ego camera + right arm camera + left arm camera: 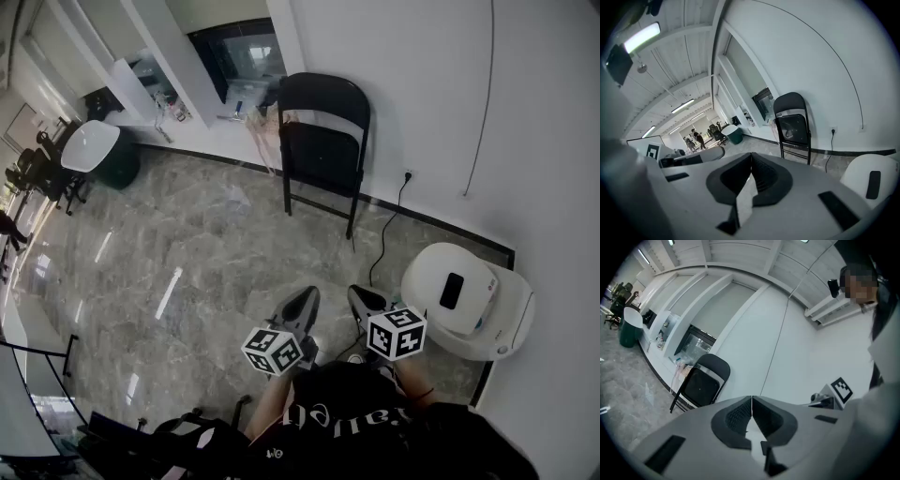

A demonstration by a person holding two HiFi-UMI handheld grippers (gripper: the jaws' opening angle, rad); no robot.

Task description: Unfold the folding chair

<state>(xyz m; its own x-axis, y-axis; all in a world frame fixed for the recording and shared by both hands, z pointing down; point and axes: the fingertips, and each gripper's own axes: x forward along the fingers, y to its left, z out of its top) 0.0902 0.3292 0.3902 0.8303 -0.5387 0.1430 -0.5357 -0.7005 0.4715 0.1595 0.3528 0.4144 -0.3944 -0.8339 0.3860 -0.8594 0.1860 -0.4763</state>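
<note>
Black folding chair [323, 141] folded, standing on floor [187, 253] against white wall [441, 94], well apart from both grippers, ahead of them. Left gripper [305, 300]: fingers clenched, empty. Right gripper [364, 300]: fingers clenched, empty. Shirt [347, 412] print too unclear to read.

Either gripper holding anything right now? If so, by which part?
Nothing is held. The left gripper and the right gripper are both shut with nothing between the jaws. The folding chair stands folded by the wall, apart from both.

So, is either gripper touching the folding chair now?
No, the folding chair stands at the wall, well apart from the left gripper and right gripper.
</note>
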